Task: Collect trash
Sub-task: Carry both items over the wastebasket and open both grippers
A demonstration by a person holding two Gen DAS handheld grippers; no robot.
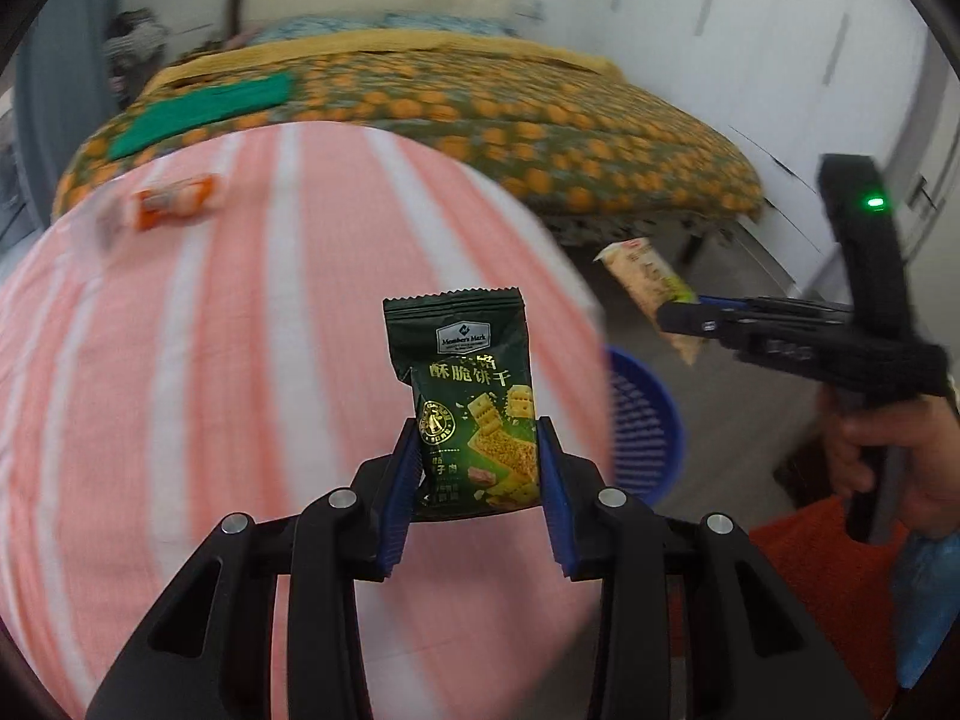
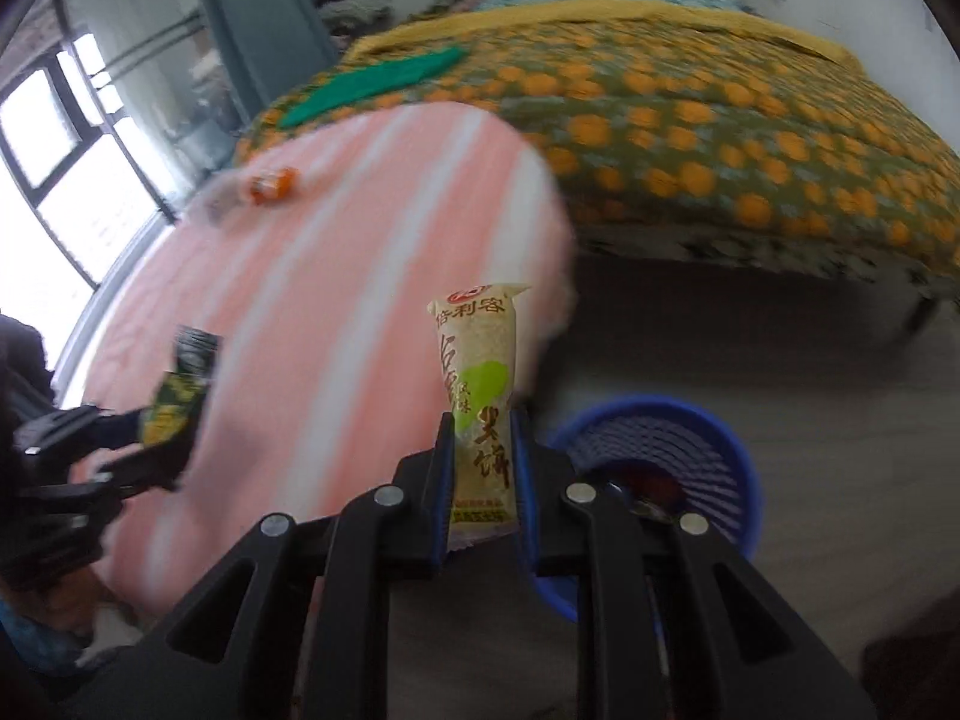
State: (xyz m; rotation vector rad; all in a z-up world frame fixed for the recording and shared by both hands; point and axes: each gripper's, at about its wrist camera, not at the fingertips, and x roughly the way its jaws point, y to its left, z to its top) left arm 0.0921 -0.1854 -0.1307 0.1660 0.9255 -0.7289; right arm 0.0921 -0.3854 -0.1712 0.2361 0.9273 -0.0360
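- Left gripper (image 1: pixel 477 468) clamps the green packet (image 1: pixel 465 402); right gripper (image 2: pixel 480 468) clamps the tan wrapper (image 2: pixel 483 408), upright
- Basket (image 2: pixel 735 462) sits off the bench's (image 2: pixel 336 276) right edge, nearer the right gripper

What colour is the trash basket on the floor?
Blue, with a slatted mesh wall; the basket shows best in the right wrist view.

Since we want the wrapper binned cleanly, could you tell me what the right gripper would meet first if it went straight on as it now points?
Probably the pink striped cloth's right edge, or the bare floor beside it; depth is unclear. The right gripper, shut on the beige wrapper, points left of the blue basket, so it would likely miss it.
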